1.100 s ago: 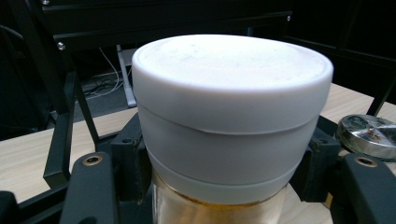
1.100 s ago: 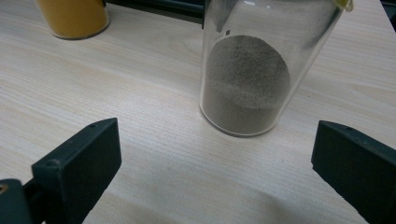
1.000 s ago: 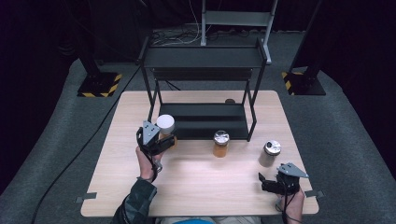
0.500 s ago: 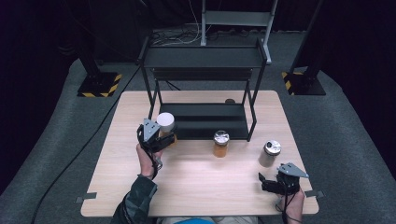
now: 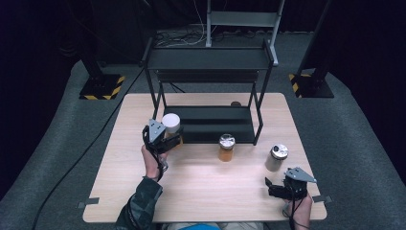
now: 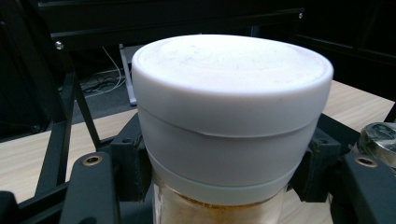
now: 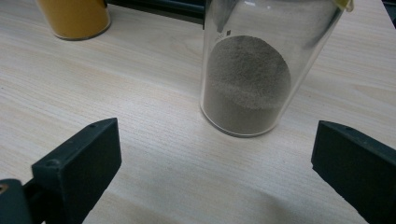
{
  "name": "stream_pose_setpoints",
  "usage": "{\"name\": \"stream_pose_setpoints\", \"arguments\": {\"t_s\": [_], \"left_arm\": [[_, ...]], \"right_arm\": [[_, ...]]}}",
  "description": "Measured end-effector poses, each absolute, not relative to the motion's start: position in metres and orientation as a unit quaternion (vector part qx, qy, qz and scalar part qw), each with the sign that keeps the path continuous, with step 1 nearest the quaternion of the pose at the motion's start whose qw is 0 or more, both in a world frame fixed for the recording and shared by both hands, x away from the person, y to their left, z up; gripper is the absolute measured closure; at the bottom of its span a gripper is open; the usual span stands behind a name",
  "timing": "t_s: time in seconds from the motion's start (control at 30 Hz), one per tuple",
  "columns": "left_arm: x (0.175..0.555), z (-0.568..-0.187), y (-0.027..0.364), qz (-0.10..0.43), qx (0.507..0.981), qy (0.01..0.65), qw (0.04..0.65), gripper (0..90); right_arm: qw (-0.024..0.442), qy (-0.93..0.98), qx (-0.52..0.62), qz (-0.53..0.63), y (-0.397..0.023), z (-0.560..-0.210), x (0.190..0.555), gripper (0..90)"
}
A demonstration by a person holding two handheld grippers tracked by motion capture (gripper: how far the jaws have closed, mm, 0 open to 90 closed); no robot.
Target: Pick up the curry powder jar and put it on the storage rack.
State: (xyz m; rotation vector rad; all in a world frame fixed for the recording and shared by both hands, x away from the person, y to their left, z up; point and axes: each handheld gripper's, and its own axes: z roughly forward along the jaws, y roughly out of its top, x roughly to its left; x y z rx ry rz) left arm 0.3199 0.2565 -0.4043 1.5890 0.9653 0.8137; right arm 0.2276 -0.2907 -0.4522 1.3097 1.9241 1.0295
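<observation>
White-lidded jar (image 6: pixel 232 126), glass below the cap and holding a tan powder, sits between the jaws of your left hand-held gripper (image 5: pixel 167 140); the black pads press on both sides just under the lid, so this hand-held gripper is clamped on the jar. In the high view the jar (image 5: pixel 171 123) stands upright at the front of the hand-held gripper, directly before the lower shelf of the black rack (image 5: pixel 209 60). Whether its base touches the worktop (image 5: pixel 201 191) cannot be told.

Beyond the jar, past your left hand-held gripper's right jaw, a metal-capped jar of orange powder (image 5: pixel 226 147) stands on the worktop just in front of the rack's lower shelf; its shiny lid shows at the right edge of the left gripper view (image 6: pixel 379 137).

Your right hand-held gripper (image 5: pixel 280 188) rests low over the near right corner of the worktop with its jaws spread wide and nothing between them. Straight ahead of those jaws, near but apart, stands a clear glass jar of grey powder (image 7: pixel 261 70), upright on the wood, with a metal cap (image 5: pixel 279 151) in the high view. Farther ahead and to the left of the same jaws, the orange jar's base (image 7: pixel 74 18) shows.

Your left forearm wears a dark sleeve (image 5: pixel 141 203).
</observation>
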Motion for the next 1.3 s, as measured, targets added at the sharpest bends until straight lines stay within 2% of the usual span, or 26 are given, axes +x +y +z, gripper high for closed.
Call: {"name": "stream_pose_setpoints", "arguments": {"t_s": [1.3], "left_arm": [[0.341,-0.401,0.25,0.339,0.665,0.408,0.525,34.4]], "right_arm": [[0.297,0.72,0.492,0.39,-0.291,-0.453,0.226,0.7]]}}
